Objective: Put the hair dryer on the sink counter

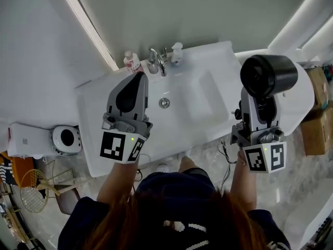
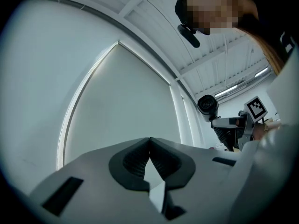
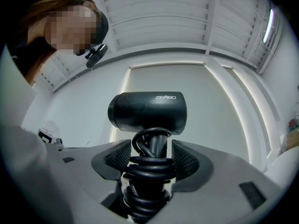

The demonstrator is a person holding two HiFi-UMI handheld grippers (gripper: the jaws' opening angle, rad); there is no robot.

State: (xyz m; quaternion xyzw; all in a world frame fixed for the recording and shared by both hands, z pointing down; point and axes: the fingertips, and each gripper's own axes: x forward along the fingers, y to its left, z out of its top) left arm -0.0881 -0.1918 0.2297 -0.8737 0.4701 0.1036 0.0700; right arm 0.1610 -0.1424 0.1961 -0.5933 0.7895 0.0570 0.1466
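Observation:
A black hair dryer [image 1: 268, 76] [image 3: 148, 111] points upward in my right gripper [image 1: 258, 108] [image 3: 149, 153], which is shut on its handle with the black cord wound round it. It is held above the right end of the white sink counter [image 1: 213, 51]. Over the counter's left part, my left gripper [image 1: 136, 79] [image 2: 149, 141] is raised with its jaws shut and nothing between them. In the left gripper view the hair dryer [image 2: 207, 105] shows small at the right.
A faucet [image 1: 155, 61], a pink bottle [image 1: 132, 61] and a white pump bottle [image 1: 177, 52] stand at the counter's back edge. The basin drain [image 1: 164, 102] lies mid-basin. A white appliance [image 1: 44, 138] sits at the left, cardboard boxes [image 1: 316, 119] at the right.

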